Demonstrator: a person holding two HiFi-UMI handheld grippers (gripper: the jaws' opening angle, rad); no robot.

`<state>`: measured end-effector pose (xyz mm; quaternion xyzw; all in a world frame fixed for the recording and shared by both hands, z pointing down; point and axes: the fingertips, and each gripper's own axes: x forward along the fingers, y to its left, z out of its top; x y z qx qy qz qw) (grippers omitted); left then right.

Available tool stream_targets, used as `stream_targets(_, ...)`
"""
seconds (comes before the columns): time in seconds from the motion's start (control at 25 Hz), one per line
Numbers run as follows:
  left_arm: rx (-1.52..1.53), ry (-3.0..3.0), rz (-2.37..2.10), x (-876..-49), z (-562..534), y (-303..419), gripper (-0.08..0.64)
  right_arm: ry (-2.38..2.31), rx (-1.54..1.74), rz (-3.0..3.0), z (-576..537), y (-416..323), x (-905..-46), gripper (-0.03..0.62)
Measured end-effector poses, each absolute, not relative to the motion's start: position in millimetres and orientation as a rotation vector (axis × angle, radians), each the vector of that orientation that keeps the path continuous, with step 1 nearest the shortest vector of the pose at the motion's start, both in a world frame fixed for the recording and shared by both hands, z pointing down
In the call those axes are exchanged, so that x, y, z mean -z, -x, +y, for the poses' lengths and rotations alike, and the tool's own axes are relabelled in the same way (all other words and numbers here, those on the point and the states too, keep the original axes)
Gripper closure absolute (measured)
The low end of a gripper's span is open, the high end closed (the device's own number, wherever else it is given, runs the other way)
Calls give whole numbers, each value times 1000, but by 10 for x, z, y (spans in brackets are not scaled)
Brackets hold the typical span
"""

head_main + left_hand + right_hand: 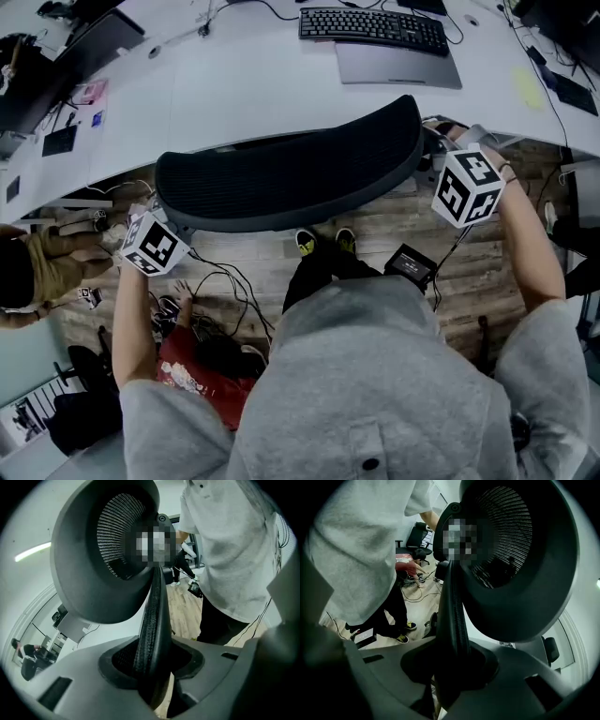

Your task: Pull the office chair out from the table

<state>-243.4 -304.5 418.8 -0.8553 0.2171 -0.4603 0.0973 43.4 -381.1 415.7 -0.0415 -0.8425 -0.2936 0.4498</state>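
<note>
Left gripper view first: the left gripper [152,670] is about half closed, with both jaws pressing on the thin padded rim of the black mesh office chair [105,555]. The rim runs straight up out of the gap. Right gripper view is pretty much the mirror of that: the right gripper [451,672] is part closed and clamped on the rim at the opposite side of the same backrest. So both are holding the chair, one at each end of its curved back.

In the head view the backrest stretches between the two marker cubes, and its top lies right along the near edge of the white counter [244,89]. I can't see the seat from up there. On the counter, toward the far edge, there's a black keyboard [375,28] with a flat grey pad [398,67] just in front of it. Below the chair is the wooden plank floor [469,281], with the person's yellow-and-black shoes [323,242] and some loose black cables [225,291].
</note>
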Motion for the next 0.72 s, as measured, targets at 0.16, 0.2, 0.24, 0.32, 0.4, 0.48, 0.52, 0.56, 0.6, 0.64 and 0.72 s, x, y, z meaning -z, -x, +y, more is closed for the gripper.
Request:
stream_targets(0.16,1358,2527,653,-4183,-2929,2421,403,106,734,-2081,-3725,-435,-4154,491)
stream_targets(0.2,1357,2529,651,-4185,-2897,2417,403,110,732,-2079,-3695,-440,-4155,491)
stream_targets(0.24,1357,2530,648,-4185,-2865,2413,403,114,729,-2077,-3664,-445,-4154,491)
stream_targets(0.32,1353,2528,646,-4177,-2787,2403,403,118,723,-2075,-3590,-453,-4151,491)
stream_targets(0.4,1338,2517,648,-4172,-2705,2378,404,112,717,-2074,-3495,-476,-4153,491)
stream_targets(0.48,1323,2512,639,-4174,-2617,2352,403,102,705,-2071,-3386,-507,-4155,491)
stream_targets(0.52,1318,2512,632,-4168,-2570,2348,403,97,700,-2071,-3333,-515,-4151,491)
stream_targets(0.56,1314,2511,626,-4155,-2519,2352,404,93,696,-2071,-3280,-515,-4143,491)
stream_targets(0.6,1311,2509,623,-4138,-2464,2364,405,89,694,-2073,-3227,-503,-4132,489)
stream_targets(0.64,1309,2506,623,-4121,-2403,2380,405,87,695,-2074,-3167,-486,-4121,489)
stream_targets(0.72,1305,2498,621,-4110,-2275,2393,405,77,695,-2077,-3021,-472,-4112,489)
